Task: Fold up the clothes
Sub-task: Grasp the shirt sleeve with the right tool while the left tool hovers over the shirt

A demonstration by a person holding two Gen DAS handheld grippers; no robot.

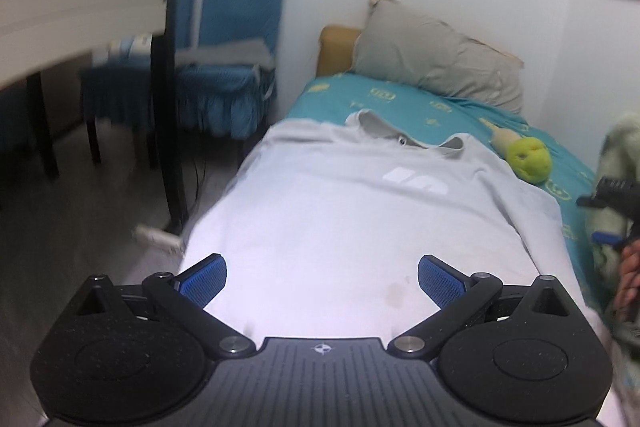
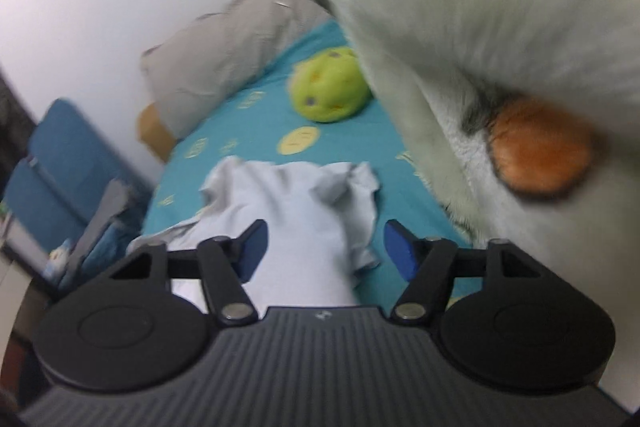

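A light grey hooded sweatshirt (image 1: 340, 219) lies flat on the bed, front up, hood toward the pillow, with a white logo on its chest. My left gripper (image 1: 322, 279) is open just above its lower hem, holding nothing. My right gripper (image 2: 324, 247) is open over a bunched part of the same sweatshirt (image 2: 292, 203), with the cloth lying between and under the blue pads and not pinched. The right gripper also shows at the right edge of the left wrist view (image 1: 612, 195).
The bed has a teal sheet (image 1: 404, 103), a grey pillow (image 1: 436, 59) at the head and a green plush toy (image 2: 330, 89). A pale fluffy blanket (image 2: 500, 27) rises on the right. Blue-covered chairs (image 1: 224, 67) and a table (image 1: 60, 7) stand left of the bed.
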